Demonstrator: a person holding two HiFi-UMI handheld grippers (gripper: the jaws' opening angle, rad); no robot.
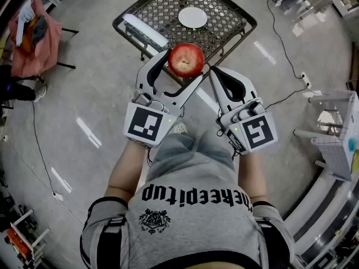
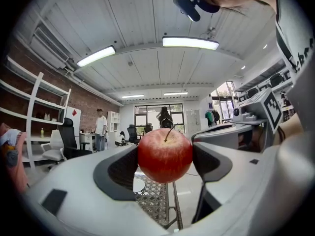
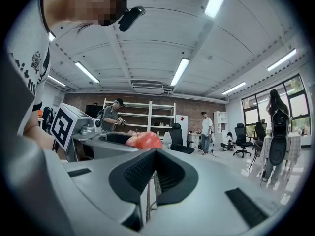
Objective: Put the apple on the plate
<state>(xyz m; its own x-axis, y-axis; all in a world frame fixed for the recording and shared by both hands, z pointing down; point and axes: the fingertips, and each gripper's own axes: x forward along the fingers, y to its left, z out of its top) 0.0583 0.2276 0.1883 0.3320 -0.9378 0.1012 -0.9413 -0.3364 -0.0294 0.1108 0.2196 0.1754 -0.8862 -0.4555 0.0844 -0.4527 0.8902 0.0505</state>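
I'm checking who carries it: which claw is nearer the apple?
Left. The left claw is clamped on the apple; the right claw, shut and empty, sits just to its right.

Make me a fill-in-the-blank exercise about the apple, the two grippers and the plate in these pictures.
1. The left gripper grips a red ____ between its jaws.
2. The jaws of the right gripper are ____ and hold nothing.
3. The white plate on the mesh table is still ____.
Missing words: apple; shut; empty.
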